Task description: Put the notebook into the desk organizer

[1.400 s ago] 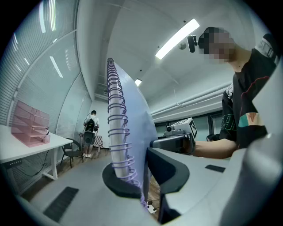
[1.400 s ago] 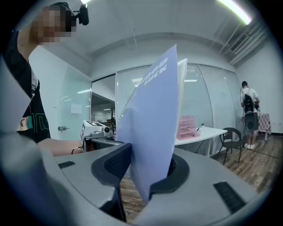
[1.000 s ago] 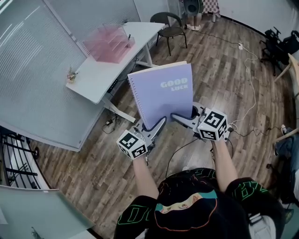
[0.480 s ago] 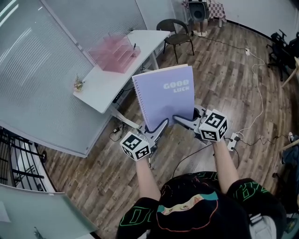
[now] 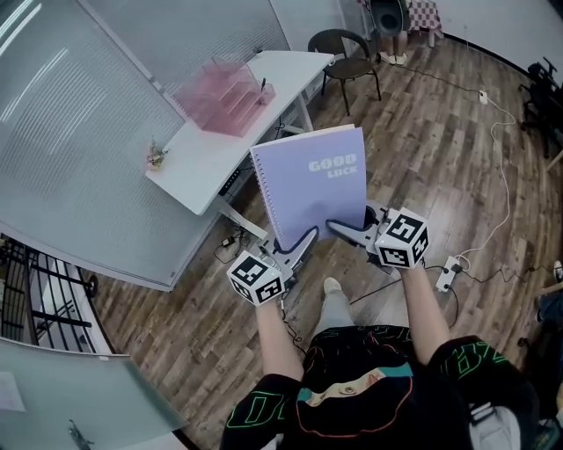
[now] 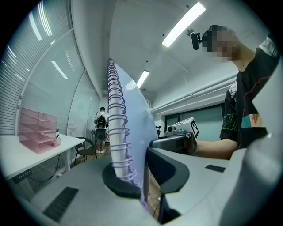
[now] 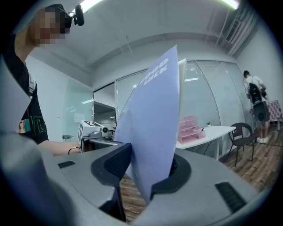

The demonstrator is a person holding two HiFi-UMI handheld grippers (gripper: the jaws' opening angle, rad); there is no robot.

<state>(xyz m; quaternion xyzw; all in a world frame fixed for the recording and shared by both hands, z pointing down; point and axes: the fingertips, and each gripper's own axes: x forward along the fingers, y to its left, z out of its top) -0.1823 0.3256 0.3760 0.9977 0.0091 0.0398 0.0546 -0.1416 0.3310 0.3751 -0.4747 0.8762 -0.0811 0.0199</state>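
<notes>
A purple spiral notebook (image 5: 315,183) printed "GOOD LUCK" stands upright in the air in front of me, held by its lower edge from both sides. My left gripper (image 5: 302,243) is shut on the spiral-bound corner; the wire coil (image 6: 117,132) rises between its jaws. On the other lower corner my right gripper (image 5: 339,228) is shut, the cover (image 7: 154,119) wedged between its pads. The pink see-through desk organizer (image 5: 225,94) sits on a white desk (image 5: 207,163), beyond and to the left of the notebook. It also shows as the organizer (image 7: 189,128) past the right jaws.
A small plant (image 5: 157,156) stands at the desk's near corner. A dark chair (image 5: 349,51) is at the desk's far end, with a person's legs (image 5: 395,22) behind it. Cables and a power strip (image 5: 449,273) lie on the wood floor at right. Glass walls with blinds run along the left.
The desk and organizer have shifted lower and nearer in the head view. A shoe now shows below the grippers. Both grippers keep their hold on the notebook.
</notes>
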